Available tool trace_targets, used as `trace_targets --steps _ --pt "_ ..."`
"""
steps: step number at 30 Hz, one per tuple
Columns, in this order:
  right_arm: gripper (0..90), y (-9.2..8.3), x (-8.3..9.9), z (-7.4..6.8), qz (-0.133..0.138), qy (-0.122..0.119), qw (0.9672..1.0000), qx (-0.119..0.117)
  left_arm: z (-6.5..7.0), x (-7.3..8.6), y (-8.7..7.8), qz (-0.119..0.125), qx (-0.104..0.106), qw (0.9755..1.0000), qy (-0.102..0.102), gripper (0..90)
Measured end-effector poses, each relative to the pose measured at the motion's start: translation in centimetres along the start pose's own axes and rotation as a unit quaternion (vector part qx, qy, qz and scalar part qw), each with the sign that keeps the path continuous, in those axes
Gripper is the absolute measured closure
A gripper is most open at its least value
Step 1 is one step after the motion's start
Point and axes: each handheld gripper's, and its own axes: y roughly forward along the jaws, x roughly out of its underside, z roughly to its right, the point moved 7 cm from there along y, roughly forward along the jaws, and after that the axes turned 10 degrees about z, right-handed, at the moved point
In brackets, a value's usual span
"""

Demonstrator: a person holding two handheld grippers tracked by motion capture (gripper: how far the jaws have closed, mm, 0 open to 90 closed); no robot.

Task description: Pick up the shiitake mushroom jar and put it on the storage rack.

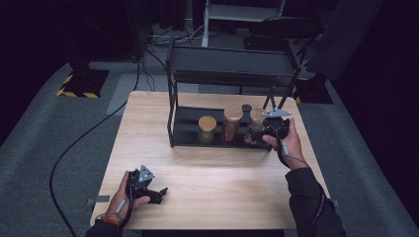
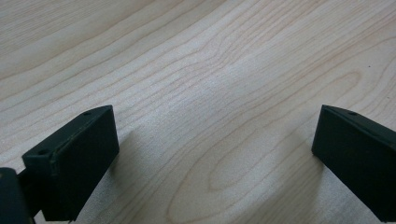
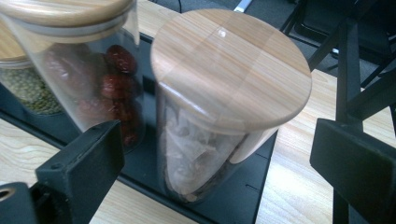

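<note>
Three glass jars with wooden lids stand on the lower shelf of a black rack (image 1: pixel 184 129). The left jar (image 1: pixel 207 129) holds green grains (image 3: pixel 28 88). In the middle jar (image 1: pixel 232 123) are red dried fruits (image 3: pixel 114 79). The right jar (image 1: pixel 255 124) holds pale pieces (image 3: pixel 196 140). My right gripper (image 1: pixel 262 131) is open at the rack's right end, its jaws standing apart on either side of the right jar (image 3: pixel 231 70) without touching it. My left gripper (image 1: pixel 159 192) lies at the table's front left, open above bare wood (image 2: pixel 215 112).
The rack's upper shelf (image 1: pixel 232 64) overhangs the jars, and its black posts (image 3: pixel 348 70) rise just right of the right jar. The wooden table (image 1: pixel 212 177) spreads between the two hands. Cables and chair legs lie on the grey floor behind.
</note>
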Motion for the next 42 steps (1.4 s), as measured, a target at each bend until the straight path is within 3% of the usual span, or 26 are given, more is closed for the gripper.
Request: trace_targets --steps 18,24,42 --pt "3.0 -2.2 1.4 -1.4 0.028 -0.02 0.9993 -0.016 0.0 0.0 0.0 0.0 0.0 1.0 0.0 0.3" --pt "2.9 -2.9 2.3 -2.2 0.04 -0.042 0.9981 -0.018 0.0 0.0 0.0 0.0 0.0 1.0 0.0 0.3" --pt "2.7 -4.3 6.0 -3.1 0.057 -0.064 0.9955 -0.042 0.0 0.0 0.0 0.0 0.0 1.0 0.0 0.2"
